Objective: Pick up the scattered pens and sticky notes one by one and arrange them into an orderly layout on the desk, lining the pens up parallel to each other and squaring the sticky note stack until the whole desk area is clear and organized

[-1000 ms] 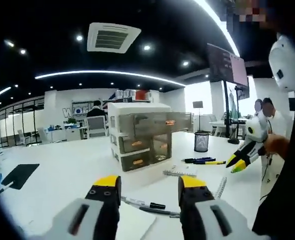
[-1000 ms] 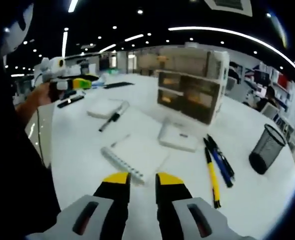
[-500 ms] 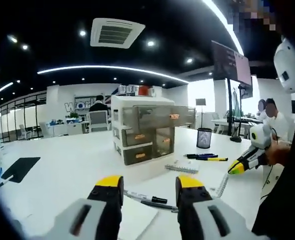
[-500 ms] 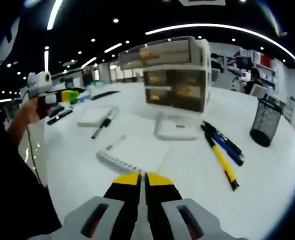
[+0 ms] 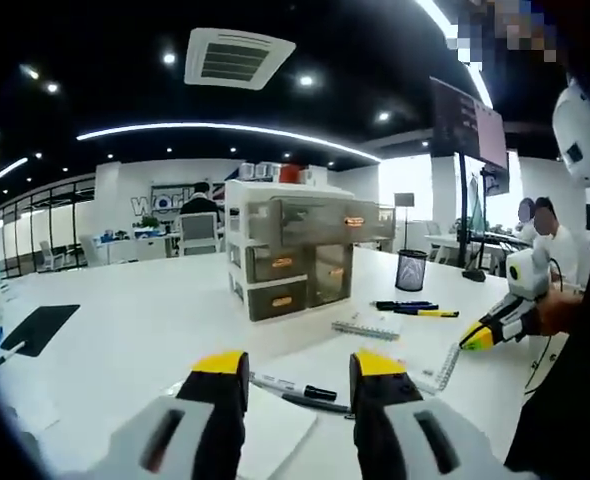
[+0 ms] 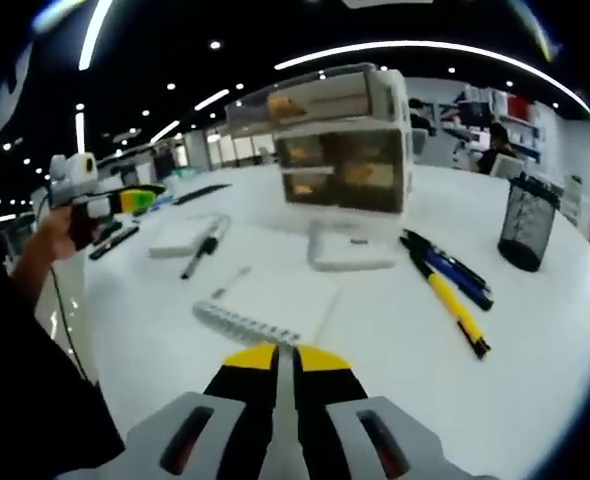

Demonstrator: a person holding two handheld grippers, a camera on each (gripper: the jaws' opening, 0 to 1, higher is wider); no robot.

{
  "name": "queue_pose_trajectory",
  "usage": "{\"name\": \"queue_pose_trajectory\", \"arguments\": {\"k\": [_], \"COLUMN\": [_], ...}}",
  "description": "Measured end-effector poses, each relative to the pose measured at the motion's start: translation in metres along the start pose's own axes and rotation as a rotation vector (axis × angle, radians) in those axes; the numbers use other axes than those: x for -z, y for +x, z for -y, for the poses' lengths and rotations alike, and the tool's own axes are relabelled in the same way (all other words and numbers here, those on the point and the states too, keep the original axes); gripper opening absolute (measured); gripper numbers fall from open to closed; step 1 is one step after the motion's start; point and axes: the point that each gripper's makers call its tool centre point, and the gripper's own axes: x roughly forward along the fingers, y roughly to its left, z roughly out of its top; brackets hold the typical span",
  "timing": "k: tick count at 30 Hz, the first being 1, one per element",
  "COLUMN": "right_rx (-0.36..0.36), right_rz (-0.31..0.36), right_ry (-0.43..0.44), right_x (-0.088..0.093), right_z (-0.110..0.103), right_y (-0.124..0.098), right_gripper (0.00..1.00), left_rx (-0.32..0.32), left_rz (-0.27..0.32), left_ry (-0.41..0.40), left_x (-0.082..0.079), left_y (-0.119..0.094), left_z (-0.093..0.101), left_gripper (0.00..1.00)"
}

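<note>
A: White desk [image 6: 535,330], pens scattered. Left gripper [image 5: 293,366] spread, nothing held, over a black pen [image 5: 293,386] beside a white pad [image 5: 270,440]. Right gripper [image 6: 284,357] pressed together, nothing between, above a spiral notebook [image 6: 270,305].

B: Risks?

A: Likely the round pen rolls off if pinched off-centre. Three pens [image 6: 445,285] already lie roughly parallel, and a careless sweep could scatter them.

B: Containers?

A: Mesh cup [image 6: 525,222], contents can't tell. Drawer unit [image 6: 340,145], orange things inside, blurred.
</note>
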Motion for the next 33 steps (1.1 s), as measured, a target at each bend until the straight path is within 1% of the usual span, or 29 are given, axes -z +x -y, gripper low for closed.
{"name": "queue_pose_trajectory", "arguments": {"k": [3, 8, 10, 13, 18, 24, 25, 27, 28, 32, 33], "right_rx": [0.016, 0.011, 0.0, -0.014, -0.026, -0.039, -0.053, -0.057, -0.064, -0.061, -0.056], "right_rz": [0.004, 0.012, 0.02, 0.026, 0.043, 0.04, 0.041, 0.036, 0.04, 0.046, 0.056], "right_ry": [0.005, 0.014, 0.02, 0.033, 0.031, 0.026, 0.016, 0.004, -0.038, -0.089, -0.121], "right_x": [0.0, -0.002, -0.002, -0.004, -0.007, -0.01, -0.013, -0.014, -0.017, -0.025, -0.03], "right_z": [0.004, 0.007, 0.008, 0.007, 0.006, 0.004, 0.001, 0.0, -0.001, -0.002, -0.002], "right_y": [0.001, 0.004, 0.007, 0.011, 0.018, 0.021, 0.02, 0.02, 0.019, 0.017, 0.015], "right_gripper": [0.05, 0.05, 0.05, 0.04, 0.03, 0.0, 0.0, 0.0, 0.0, 0.0, 0.0], "left_rx": [-0.001, 0.008, 0.025, 0.03, 0.031, 0.03, 0.029, 0.029, 0.026, 0.024, 0.024], "left_rz": [-0.011, -0.021, -0.015, -0.015, -0.035, -0.039, -0.038, -0.038, -0.038, -0.037, -0.035], "left_ry": [0.004, 0.001, -0.004, 0.017, 0.04, 0.029, 0.033, 0.035, 0.036, 0.034, 0.036], "left_x": [0.002, 0.004, 0.0, -0.004, 0.0, 0.002, 0.001, 0.001, 0.001, 0.0, -0.001], "left_y": [0.002, 0.005, 0.007, 0.009, 0.011, 0.013, 0.013, 0.013, 0.013, 0.015, 0.015], "left_z": [0.0, 0.003, 0.007, 0.009, 0.009, 0.009, 0.009, 0.009, 0.008, 0.007, 0.007], "left_gripper": [0.41, 0.41, 0.41, 0.4, 0.4, 0.4, 0.4, 0.4, 0.4, 0.4, 0.4]}}
